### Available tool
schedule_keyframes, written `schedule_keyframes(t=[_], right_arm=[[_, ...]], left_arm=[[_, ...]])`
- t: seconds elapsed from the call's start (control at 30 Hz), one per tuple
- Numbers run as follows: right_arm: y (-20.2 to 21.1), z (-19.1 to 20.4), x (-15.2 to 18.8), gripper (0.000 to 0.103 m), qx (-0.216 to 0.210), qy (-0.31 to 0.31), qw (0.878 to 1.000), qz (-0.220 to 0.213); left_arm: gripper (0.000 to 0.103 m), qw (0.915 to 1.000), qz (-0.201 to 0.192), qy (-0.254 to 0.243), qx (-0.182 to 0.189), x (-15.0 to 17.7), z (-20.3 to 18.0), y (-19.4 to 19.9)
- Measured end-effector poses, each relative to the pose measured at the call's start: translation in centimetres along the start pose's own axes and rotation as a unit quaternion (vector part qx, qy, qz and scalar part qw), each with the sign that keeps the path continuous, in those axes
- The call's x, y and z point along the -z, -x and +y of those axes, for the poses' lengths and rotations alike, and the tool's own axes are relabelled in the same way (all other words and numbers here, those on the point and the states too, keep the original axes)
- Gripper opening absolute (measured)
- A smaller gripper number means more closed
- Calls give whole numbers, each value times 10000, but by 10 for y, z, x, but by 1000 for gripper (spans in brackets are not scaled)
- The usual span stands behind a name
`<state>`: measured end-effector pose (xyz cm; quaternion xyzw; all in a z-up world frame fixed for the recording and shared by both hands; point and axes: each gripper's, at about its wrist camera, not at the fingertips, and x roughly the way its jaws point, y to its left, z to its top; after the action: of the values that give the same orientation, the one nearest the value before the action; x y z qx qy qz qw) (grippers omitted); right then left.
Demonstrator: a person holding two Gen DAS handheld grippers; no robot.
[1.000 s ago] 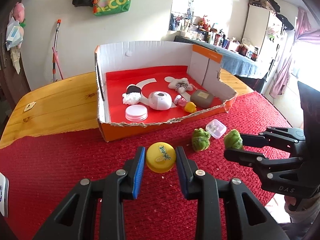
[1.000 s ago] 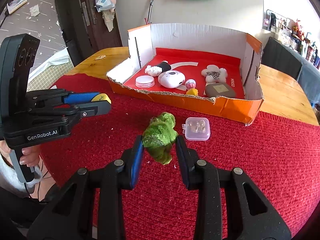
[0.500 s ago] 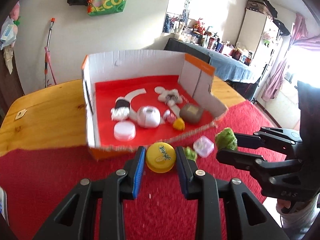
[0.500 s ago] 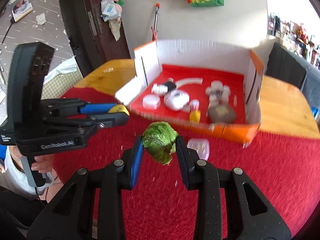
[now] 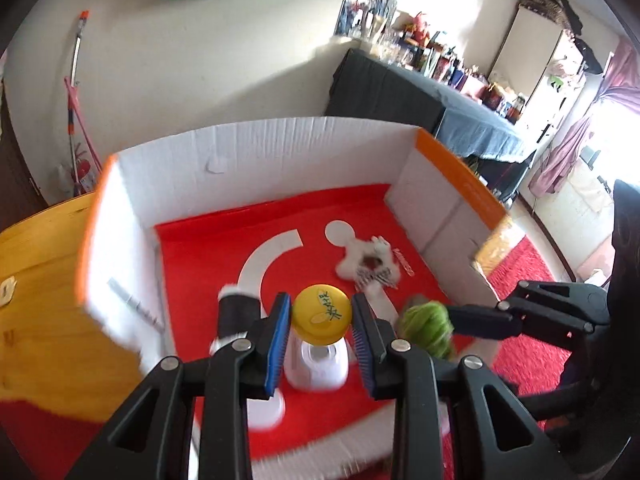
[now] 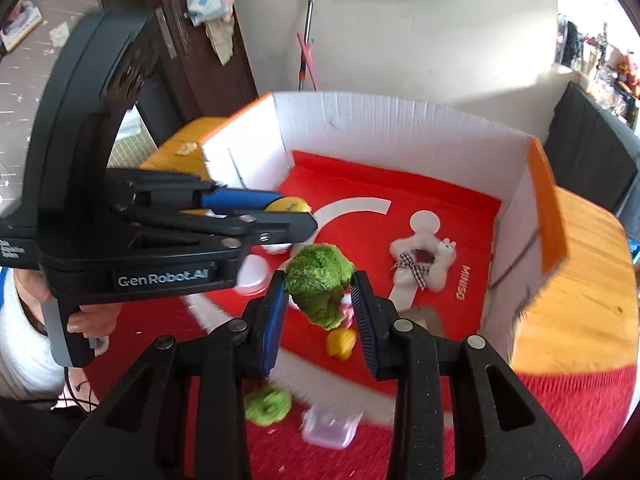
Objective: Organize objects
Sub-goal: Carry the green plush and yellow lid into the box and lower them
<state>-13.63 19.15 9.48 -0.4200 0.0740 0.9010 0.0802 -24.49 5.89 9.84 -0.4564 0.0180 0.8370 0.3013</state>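
My left gripper point(image 5: 321, 320) is shut on a yellow round tin point(image 5: 322, 313) and holds it above the red floor of the cardboard box point(image 5: 260, 152). My right gripper point(image 6: 320, 300) is shut on a green plush toy point(image 6: 319, 282) and holds it over the box point(image 6: 400, 120) too. The right gripper also shows at the right of the left wrist view point(image 5: 452, 318), with the green plush point(image 5: 427, 326). The left gripper shows at the left of the right wrist view point(image 6: 296, 216), with the tin point(image 6: 289, 205). A second green plush point(image 6: 267, 403) and a small clear case point(image 6: 329, 428) lie on the red cloth outside the box.
In the box lie a white plush with a checked bow point(image 6: 424, 262), a white round device point(image 5: 318, 364), a black and white plush point(image 5: 236, 312), a white lid point(image 6: 252, 276), a yellow duck point(image 6: 341, 344) and a brown pad point(image 6: 424, 318). The wooden table point(image 6: 580, 280) surrounds it.
Both grippers have moved forward and up from the red cloth to over the box, each still holding its object. The second plush and the clear case stay behind.
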Motion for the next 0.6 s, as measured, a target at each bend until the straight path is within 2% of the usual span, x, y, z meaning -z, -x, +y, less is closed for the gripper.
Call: schedule_keyframes(t=[0.27, 0.6], right_arm=[[-53, -23, -14, 31, -36, -59, 9977, 670], [-81, -39, -18, 31, -192, -253, 9943, 1020]], left_arm=[[32, 9988, 431, 220, -3, -19, 22, -42], [32, 9967, 681, 434, 117, -19, 34, -64]])
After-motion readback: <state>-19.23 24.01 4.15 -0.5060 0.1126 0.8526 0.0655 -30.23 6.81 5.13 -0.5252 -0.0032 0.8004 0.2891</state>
